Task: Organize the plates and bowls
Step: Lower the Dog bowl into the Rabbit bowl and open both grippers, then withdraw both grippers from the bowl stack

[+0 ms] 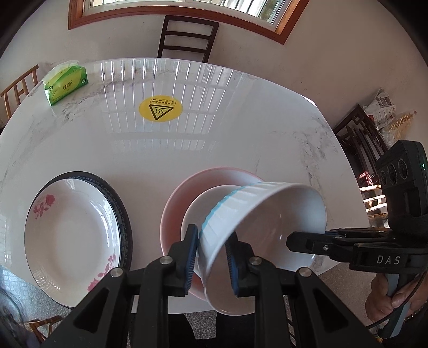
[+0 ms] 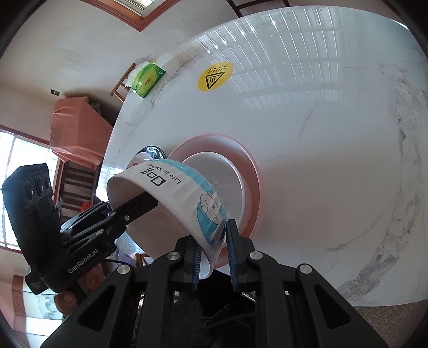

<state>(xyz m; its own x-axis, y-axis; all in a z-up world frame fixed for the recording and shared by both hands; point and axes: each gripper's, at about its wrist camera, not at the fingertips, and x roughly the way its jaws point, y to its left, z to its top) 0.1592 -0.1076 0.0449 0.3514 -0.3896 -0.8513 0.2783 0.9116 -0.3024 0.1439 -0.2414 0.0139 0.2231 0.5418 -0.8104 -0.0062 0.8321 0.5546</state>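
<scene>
Marble table [image 1: 240, 139] beneath wood-framed window [image 1: 182, 10]

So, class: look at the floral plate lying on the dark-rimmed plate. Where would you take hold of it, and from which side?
Grip the floral plate at its raised rim on the near edge, coming in low from the table's front side. It lies flat and wide, nested on the dark-rimmed plate, so only its thin upturned lip fits between the tongs, one pad over and one under.

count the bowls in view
3: a white ribbed bowl with a blue band tilted, gripped by both grippers; beneath it a white bowl nested in a pink bowl. More may be hidden.
</scene>
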